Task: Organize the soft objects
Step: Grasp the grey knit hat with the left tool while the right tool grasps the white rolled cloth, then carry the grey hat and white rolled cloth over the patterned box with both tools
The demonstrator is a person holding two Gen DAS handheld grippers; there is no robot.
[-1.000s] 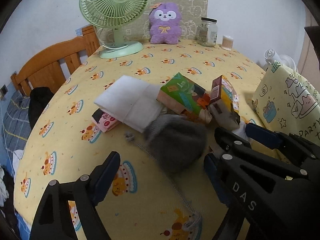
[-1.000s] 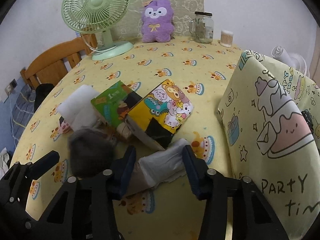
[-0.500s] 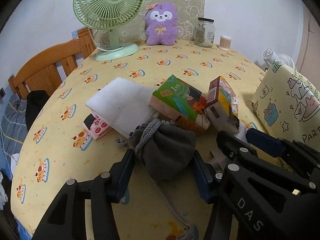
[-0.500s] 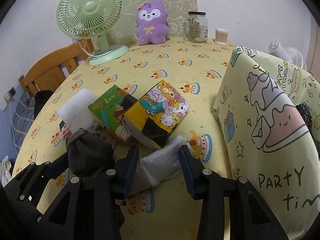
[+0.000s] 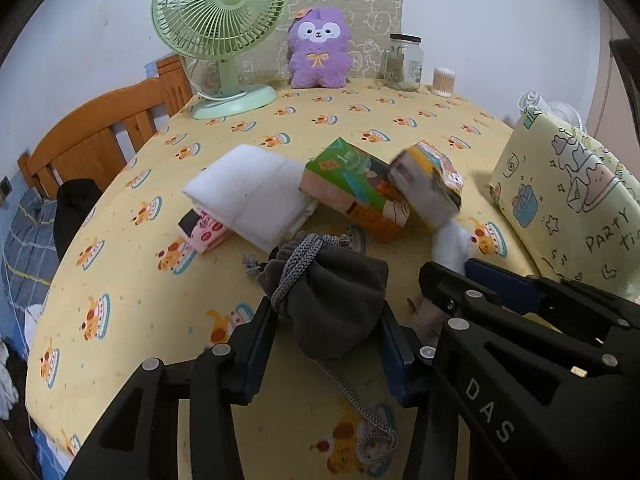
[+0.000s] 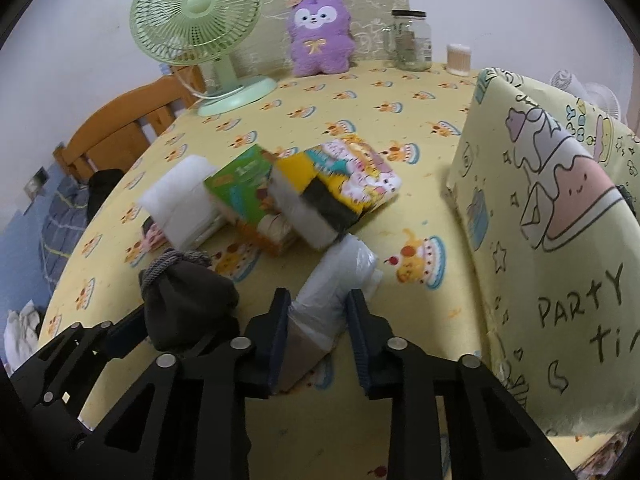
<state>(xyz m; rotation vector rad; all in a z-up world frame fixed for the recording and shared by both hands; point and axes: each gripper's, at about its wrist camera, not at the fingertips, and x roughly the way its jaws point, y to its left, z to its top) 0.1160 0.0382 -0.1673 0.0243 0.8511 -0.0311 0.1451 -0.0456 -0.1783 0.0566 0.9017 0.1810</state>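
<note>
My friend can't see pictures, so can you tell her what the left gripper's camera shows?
The left gripper is closed on a dark grey drawstring pouch over a yellow cake-print tablecloth. Behind it lie a folded white cloth and colourful tissue packs, with a green fan and purple plush toy at the back.

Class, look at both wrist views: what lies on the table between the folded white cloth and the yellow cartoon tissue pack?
The green tissue pack lies between the white cloth and the yellow cartoon pack, touching both. It is clearest in the left wrist view.
</note>
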